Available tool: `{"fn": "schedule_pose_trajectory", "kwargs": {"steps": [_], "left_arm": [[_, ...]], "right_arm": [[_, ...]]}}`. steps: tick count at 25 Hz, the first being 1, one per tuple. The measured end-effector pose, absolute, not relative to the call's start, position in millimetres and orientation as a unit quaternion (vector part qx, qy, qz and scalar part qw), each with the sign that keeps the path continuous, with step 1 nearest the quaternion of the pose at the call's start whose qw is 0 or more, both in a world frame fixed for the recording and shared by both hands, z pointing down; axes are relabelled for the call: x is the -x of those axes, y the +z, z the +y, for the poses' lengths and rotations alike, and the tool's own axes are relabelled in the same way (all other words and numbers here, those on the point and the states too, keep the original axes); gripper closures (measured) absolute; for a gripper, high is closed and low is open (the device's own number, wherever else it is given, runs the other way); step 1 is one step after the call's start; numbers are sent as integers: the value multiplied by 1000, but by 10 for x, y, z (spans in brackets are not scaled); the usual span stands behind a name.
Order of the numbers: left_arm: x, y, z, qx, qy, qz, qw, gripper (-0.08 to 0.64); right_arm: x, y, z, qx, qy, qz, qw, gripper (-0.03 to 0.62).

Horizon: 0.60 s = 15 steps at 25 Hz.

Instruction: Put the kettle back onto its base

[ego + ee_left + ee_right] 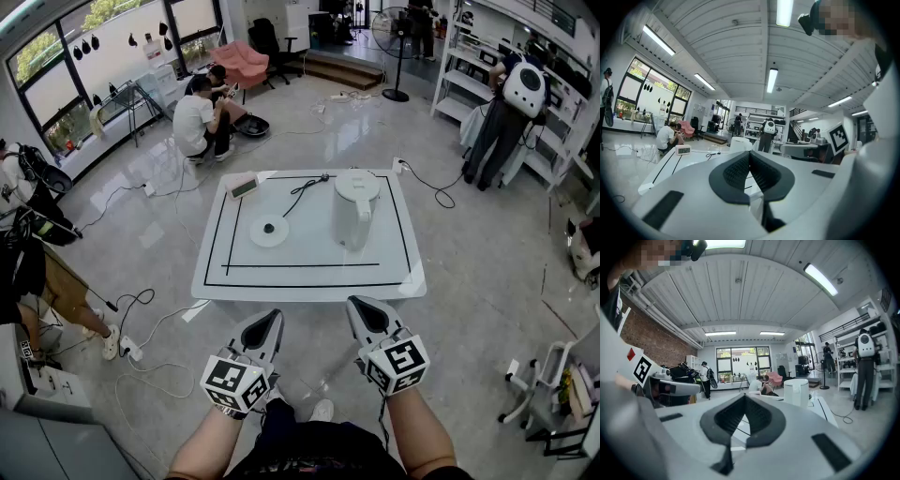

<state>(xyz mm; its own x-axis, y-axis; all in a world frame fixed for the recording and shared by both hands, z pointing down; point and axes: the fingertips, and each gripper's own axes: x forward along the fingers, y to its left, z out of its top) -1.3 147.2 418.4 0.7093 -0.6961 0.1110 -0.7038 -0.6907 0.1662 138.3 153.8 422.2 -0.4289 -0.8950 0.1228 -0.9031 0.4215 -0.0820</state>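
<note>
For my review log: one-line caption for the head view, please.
Left gripper and right gripper, both shut and empty, face a table where the kettle stands apart from its base.

The left gripper (270, 319) is a pale grey moulded shell that narrows to black ribbed jaws. Its rear carries a cube of black-and-white square markers (234, 382). The right gripper (364, 307) has the same shell, the same black jaws and its own marker cube (396, 364), and trails a thin dark cable (382, 422). Right of the left gripper's cube show dark clothing (309, 455) and a white shoe (322, 410).
</note>
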Motion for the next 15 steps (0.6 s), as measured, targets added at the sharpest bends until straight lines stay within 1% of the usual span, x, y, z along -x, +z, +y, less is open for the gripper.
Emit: {"fn": "schedule_pose_trajectory", "kwargs": {"steps": [9, 15], "left_arm": [[-10, 4154, 1479, -919, 18, -382, 93, 555], [-15, 4101, 1465, -917, 21, -388, 85, 555]], "right_arm": [[-1352, 4218, 1532, -527, 70, -846, 27, 591], [-1362, 4150, 1514, -518, 74, -852, 4, 591]]}}
